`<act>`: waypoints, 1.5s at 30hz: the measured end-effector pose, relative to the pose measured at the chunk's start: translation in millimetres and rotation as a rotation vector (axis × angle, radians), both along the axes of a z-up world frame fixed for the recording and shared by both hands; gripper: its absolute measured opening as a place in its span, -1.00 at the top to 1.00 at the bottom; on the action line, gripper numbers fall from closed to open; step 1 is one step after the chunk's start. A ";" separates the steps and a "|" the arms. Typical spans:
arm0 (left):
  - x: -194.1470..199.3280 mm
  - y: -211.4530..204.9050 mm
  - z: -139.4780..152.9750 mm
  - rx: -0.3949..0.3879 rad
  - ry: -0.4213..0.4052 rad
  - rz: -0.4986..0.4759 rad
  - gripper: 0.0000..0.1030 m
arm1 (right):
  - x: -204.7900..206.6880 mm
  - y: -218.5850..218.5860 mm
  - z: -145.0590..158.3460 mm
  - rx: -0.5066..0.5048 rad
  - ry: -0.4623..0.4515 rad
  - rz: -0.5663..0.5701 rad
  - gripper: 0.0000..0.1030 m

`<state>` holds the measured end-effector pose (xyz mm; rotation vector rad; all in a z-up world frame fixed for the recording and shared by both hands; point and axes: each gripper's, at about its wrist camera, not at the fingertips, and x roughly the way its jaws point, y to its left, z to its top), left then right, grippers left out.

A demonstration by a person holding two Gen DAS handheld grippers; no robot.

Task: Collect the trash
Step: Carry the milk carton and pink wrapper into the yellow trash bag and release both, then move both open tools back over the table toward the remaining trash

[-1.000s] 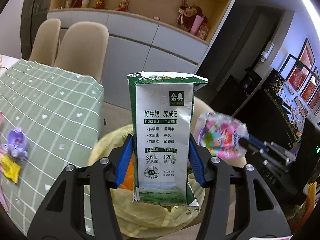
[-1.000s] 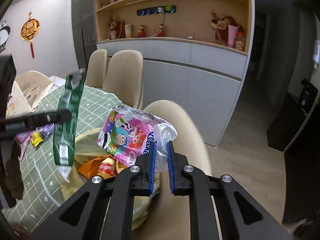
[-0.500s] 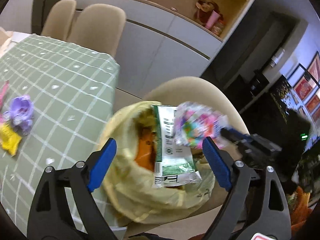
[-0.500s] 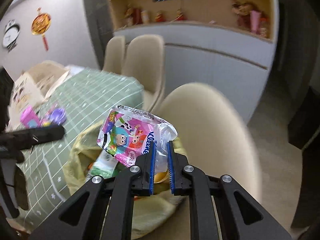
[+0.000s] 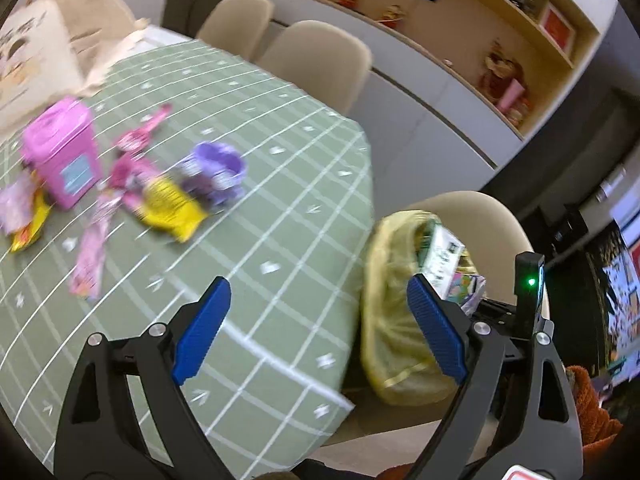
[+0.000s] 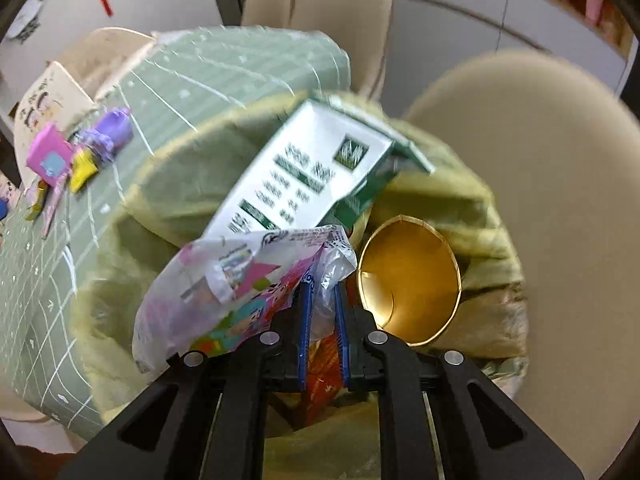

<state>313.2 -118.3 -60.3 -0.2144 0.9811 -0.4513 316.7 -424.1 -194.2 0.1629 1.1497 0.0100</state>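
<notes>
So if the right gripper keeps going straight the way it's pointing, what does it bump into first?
Probably the trash inside the yellow bag. The right gripper, shut on a colourful plastic wrapper, points down into the bag's mouth, where the milk carton and gold paper cup lie just ahead. Which comes first is unclear.

A trash bag is set on a chair at the worktop's 3 o'clock edge. A milk carton lies in it, a paper cup at the carton's 5 o'clock. Wrappers are scattered at the worktop's 10 o'clock.
</notes>
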 end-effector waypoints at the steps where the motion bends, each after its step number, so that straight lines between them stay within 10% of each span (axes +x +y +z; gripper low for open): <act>1: -1.2 5.5 -1.6 0.002 0.006 0.009 -0.66 | -3.3 -2.1 0.8 0.022 -0.011 -0.009 0.75; 15: -6.1 49.2 -19.8 -0.019 0.055 0.052 -0.66 | -19.9 -4.5 65.0 0.079 -0.285 -0.077 0.50; 24: -6.2 72.3 -16.3 0.004 0.033 0.068 -0.66 | 11.1 -0.6 9.9 0.136 -0.003 -0.121 0.50; 29: -5.4 103.8 -17.4 0.063 -0.020 0.139 -0.66 | 3.2 -2.4 9.5 0.130 -0.015 -0.166 0.50; 39: 9.9 205.6 3.7 0.129 -0.138 0.295 -0.83 | -17.8 24.9 82.0 0.040 -0.289 -0.213 0.50; 45: 41.0 258.4 -29.7 0.067 0.018 0.373 -0.82 | -7.0 90.3 120.9 0.039 -0.426 -0.116 0.50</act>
